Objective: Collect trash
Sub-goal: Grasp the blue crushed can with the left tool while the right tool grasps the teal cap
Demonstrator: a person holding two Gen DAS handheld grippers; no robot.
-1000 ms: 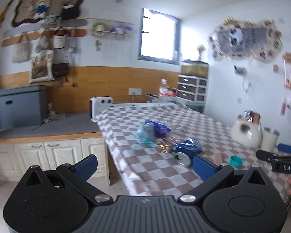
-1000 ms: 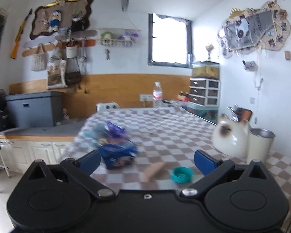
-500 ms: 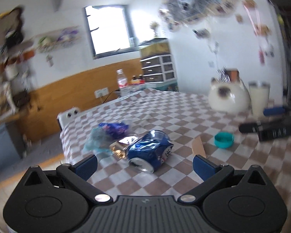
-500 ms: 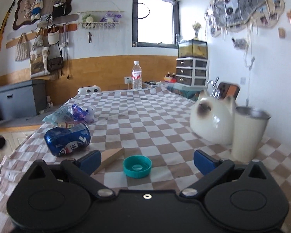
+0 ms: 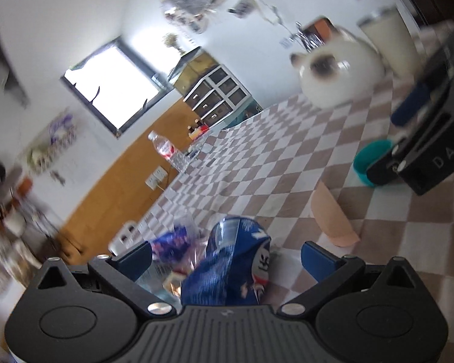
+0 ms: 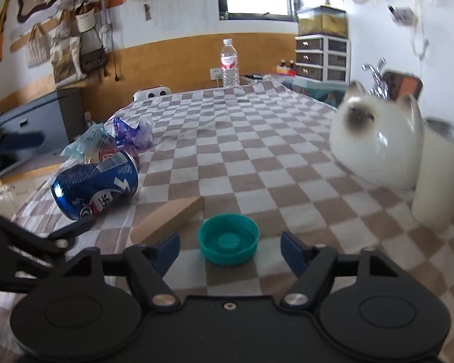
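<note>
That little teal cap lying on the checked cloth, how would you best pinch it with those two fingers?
Across its rim, one pad on each outer side. The teal cap lies flat with its hollow side up, so the low round wall is the only part to squeeze. Coming in low from the near edge suits it: the right gripper already straddles it, its jaws closing with the cap between them, the pads probably not yet touching.

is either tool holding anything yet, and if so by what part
Nothing is held. The left tool stands open around the blue can; the right tool is closing around the teal cap, pads not touching.
</note>
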